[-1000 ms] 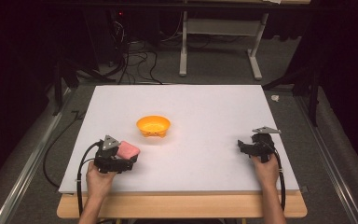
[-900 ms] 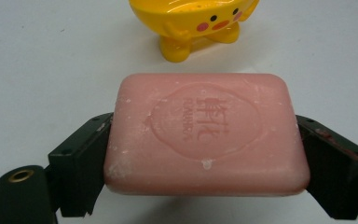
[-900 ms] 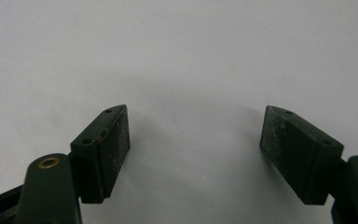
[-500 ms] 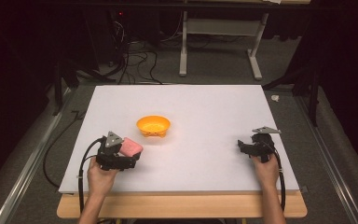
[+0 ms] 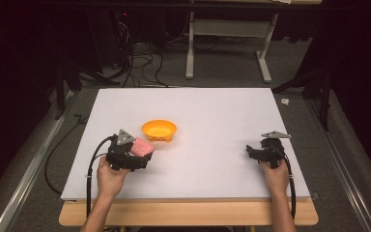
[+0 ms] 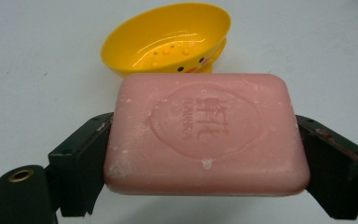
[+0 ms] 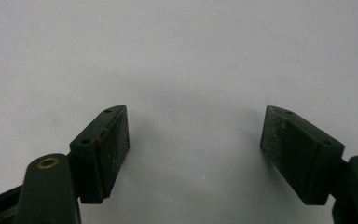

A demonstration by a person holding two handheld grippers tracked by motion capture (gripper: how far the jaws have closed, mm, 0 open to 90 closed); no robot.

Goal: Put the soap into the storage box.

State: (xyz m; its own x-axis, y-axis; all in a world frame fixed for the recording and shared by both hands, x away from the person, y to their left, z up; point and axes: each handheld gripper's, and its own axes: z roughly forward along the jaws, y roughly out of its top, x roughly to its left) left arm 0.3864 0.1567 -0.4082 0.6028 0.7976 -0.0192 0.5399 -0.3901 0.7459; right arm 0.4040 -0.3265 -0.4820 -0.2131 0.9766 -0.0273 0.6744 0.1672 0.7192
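Observation:
A pink bar of soap (image 6: 206, 131) with embossed lettering is clamped flat between the two black jaws of my left gripper (image 6: 205, 144). In the high view that soap (image 5: 141, 147) hangs just left of and nearer than the yellow soap dish (image 5: 159, 130). The dish (image 6: 167, 39) is oval, holds nothing, has drain bumps inside and stands just beyond the soap. My right gripper (image 5: 252, 151) rests low over the white board at the right. In the right gripper view this gripper (image 7: 196, 149) stands open with bare board between its pads.
A white board (image 5: 212, 111) covers the wooden table (image 5: 188, 216). Cables (image 5: 94, 159) trail from both grippers toward the front edge. Beyond the board are a dark floor, loose cords and a white table frame (image 5: 227, 43).
My left gripper has carried the soap a little to the right, toward the yellow dish. The right gripper has stayed where it was.

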